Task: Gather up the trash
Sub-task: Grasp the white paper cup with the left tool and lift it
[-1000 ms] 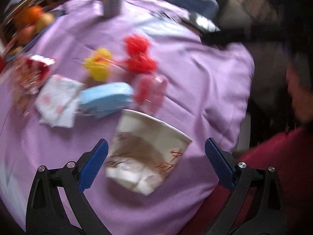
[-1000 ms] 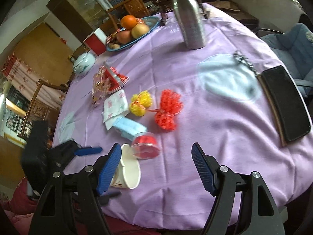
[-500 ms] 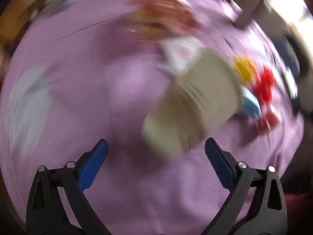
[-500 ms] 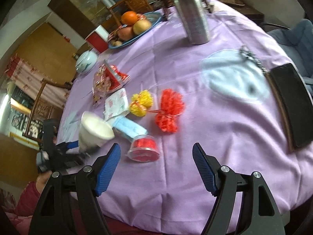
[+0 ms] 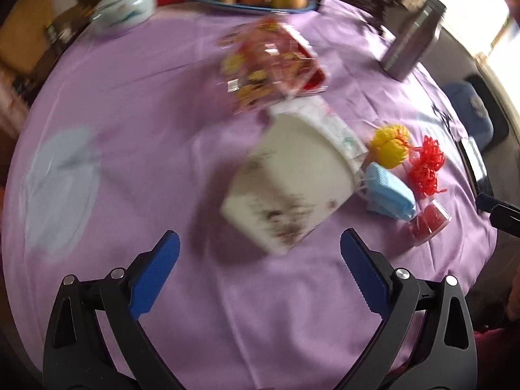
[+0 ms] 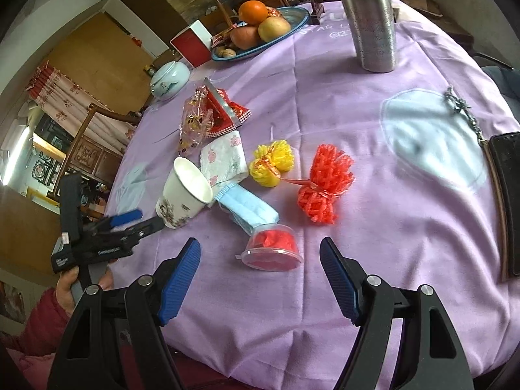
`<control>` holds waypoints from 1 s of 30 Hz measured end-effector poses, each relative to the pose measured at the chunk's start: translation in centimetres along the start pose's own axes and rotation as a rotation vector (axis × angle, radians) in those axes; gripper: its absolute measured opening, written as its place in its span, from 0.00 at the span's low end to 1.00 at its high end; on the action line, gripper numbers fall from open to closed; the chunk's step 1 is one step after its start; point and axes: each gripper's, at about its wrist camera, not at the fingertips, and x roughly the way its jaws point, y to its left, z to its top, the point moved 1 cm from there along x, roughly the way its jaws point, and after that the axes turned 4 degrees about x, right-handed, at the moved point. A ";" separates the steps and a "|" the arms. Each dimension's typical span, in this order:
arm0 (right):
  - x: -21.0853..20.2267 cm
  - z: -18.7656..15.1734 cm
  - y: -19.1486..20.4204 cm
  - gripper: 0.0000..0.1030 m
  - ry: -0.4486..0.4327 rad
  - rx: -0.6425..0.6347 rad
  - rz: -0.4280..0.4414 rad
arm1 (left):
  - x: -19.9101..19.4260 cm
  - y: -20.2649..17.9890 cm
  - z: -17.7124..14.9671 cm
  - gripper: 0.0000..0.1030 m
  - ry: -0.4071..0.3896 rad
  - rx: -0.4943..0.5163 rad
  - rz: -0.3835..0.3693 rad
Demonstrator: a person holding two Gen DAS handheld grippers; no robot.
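A white paper cup [image 5: 292, 182] with a brown print stands tilted on the purple tablecloth, also in the right wrist view [image 6: 183, 193]. My left gripper [image 5: 260, 253] is open just short of its base; in the right wrist view it [image 6: 143, 219] reaches the cup from the left. Trash lies beyond: a blue face mask [image 6: 248, 208], tissue pack [image 6: 224, 159], clear jelly cup with red filling [image 6: 273, 248], yellow [image 6: 271, 162] and red [image 6: 325, 182] foam nets, and snack wrappers [image 6: 208, 117]. My right gripper [image 6: 260, 260] is open, in front of the jelly cup.
A steel bottle [image 6: 370, 16], a fruit plate [image 6: 260, 29], a red box [image 6: 191, 44] and a white lidded pot [image 6: 169, 79] stand at the far side. A black phone [image 6: 507, 201] with keys [image 6: 461, 110] lies at the right edge.
The left gripper swung round to the cup's left side. The cup, lying on its side before, now stands tilted with its mouth up. The right gripper barely moved.
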 end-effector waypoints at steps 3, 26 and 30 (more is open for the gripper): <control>-0.9 -0.2 -1.2 0.73 -0.016 0.030 -0.012 | 1.3 -1.7 1.2 0.93 0.003 0.093 -0.016; 4.6 -0.2 0.2 0.76 0.123 -0.001 0.017 | -0.7 0.3 1.2 0.70 -0.069 -0.007 -0.031; 6.5 -0.1 0.7 0.79 0.157 -0.008 -0.002 | -3.0 2.7 -0.3 0.70 -0.083 -0.078 0.010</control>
